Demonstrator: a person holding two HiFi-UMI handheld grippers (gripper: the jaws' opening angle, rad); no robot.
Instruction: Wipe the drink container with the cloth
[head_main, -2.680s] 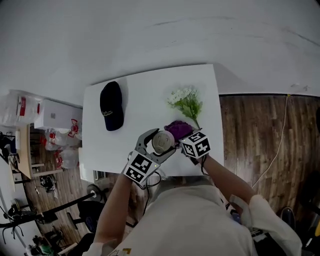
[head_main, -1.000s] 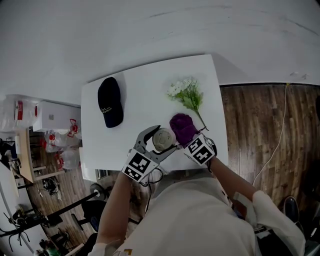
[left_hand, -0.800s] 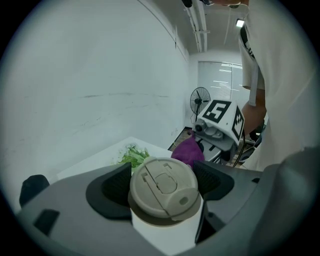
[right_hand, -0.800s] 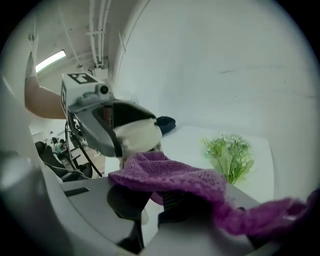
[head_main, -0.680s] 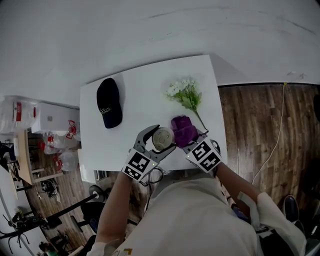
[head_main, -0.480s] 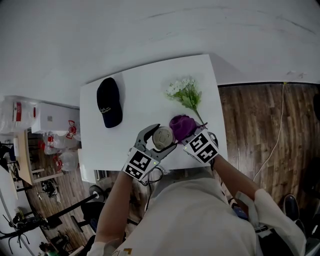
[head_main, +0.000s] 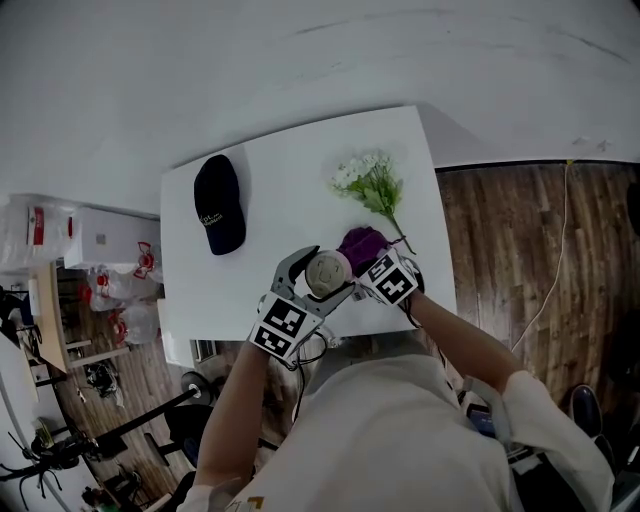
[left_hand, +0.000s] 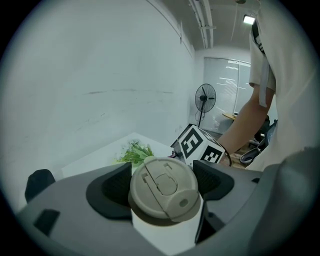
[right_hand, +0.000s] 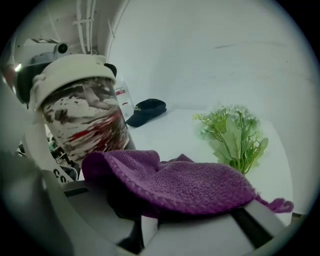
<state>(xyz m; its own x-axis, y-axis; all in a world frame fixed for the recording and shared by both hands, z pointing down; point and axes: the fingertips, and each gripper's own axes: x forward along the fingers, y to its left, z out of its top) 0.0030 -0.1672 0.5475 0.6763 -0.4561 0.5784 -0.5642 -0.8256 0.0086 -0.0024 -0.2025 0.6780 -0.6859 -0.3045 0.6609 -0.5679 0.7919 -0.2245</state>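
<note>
A drink cup (head_main: 325, 272) with a beige lid (left_hand: 163, 188) and a red and black print on its side (right_hand: 85, 120) is held above the white table's (head_main: 280, 190) near edge. My left gripper (head_main: 316, 283) is shut on the cup, one jaw on each side of it. My right gripper (head_main: 372, 262) is shut on a purple cloth (right_hand: 175, 182), which drapes over its jaws and hides them. In the head view the purple cloth (head_main: 360, 241) sits right against the cup's right side.
A black cap (head_main: 218, 202) lies on the table's left part. A bunch of green stems with white flowers (head_main: 371, 185) lies at the back right, just beyond the cloth. Wooden floor (head_main: 530, 240) lies to the right of the table.
The right gripper has carried the cloth back and forth beside the cup, and it now sits closer against the cup than a second ago. The left gripper and cup have hardly moved.
</note>
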